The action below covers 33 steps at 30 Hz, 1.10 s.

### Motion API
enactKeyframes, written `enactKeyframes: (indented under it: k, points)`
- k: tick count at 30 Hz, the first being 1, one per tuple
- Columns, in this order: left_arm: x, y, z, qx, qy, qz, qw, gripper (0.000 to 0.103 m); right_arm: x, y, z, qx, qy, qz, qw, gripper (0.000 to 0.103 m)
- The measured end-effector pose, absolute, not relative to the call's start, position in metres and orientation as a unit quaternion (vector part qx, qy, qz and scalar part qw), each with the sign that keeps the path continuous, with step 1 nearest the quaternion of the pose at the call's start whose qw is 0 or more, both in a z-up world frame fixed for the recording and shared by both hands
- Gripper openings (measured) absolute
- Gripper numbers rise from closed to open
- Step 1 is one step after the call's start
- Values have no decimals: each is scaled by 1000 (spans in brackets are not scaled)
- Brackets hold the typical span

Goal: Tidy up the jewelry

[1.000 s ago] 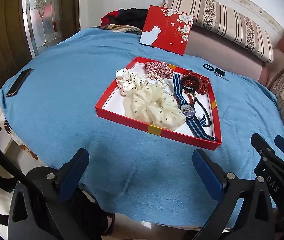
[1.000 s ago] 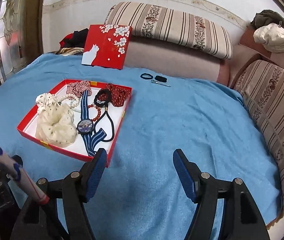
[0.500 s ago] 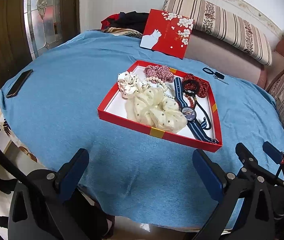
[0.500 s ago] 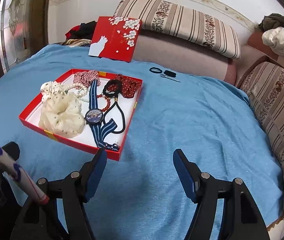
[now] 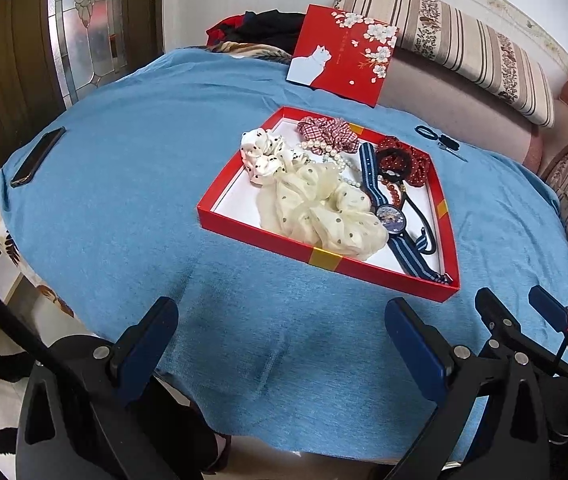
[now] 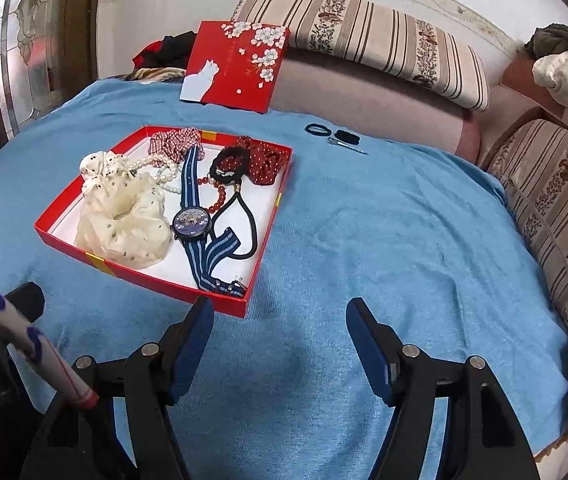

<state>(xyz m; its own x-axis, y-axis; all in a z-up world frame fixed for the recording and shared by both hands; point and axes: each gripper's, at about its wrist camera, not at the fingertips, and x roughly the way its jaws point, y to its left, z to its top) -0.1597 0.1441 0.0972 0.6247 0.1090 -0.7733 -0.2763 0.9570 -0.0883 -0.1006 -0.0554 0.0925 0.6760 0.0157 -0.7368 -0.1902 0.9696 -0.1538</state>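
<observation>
A shallow red box (image 5: 268, 236) (image 6: 220, 302) lies on the blue cloth. It holds a cream dotted scrunchie (image 5: 324, 208) (image 6: 124, 220), a white dotted scrunchie (image 5: 262, 154), a checked red scrunchie (image 6: 174, 142), pearls (image 5: 324, 148), a blue-strapped watch (image 5: 392, 216) (image 6: 192, 222), red beads (image 6: 216, 196), a black hair tie (image 6: 240, 216) and a red dotted scrunchie (image 6: 266, 160). My left gripper (image 5: 280, 332) hangs open over the near cloth in front of the box. My right gripper (image 6: 280, 328) is open and empty by the box's near right corner; it also shows as the right gripper (image 5: 520, 312) in the left wrist view.
The red lid with a white cat (image 5: 344, 52) (image 6: 236, 66) leans against the sofa at the back. A black hair tie (image 6: 318, 129), a black clip (image 6: 346, 136) and a pin (image 6: 348, 146) lie on the cloth beyond the box. A phone (image 5: 38, 156) lies far left. Striped cushions (image 6: 552, 184) border the right.
The right gripper has come forward and lower toward the box, which now looks larger in its view. The left gripper's view has barely shifted. Both stay open.
</observation>
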Motion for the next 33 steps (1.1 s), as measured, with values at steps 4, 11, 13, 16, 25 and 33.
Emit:
enactKeyframes:
  k: [4, 11, 13, 16, 25, 33]
  points:
    - [-157, 147, 92, -107, 427, 107, 891, 103, -99, -55, 89, -107, 404, 58, 907, 73]
    - [-153, 149, 87, -110, 434, 110, 887, 103, -98, -51, 86, -109, 408, 61, 904, 73]
    - [-153, 149, 87, -109, 435, 110, 887, 103, -98, -50, 85, -109, 409, 62, 904, 73]
    - [-152, 149, 86, -107, 436, 110, 887, 103, -98, -48, 83, -111, 411, 64, 902, 73]
    - [-151, 156, 84, -109, 434, 116, 886, 103, -100, -43, 81, -114, 412, 68, 901, 73]
    - [-153, 174, 91, -119, 425, 144, 886, 103, -102, -43, 83, -100, 416, 74, 901, 73]
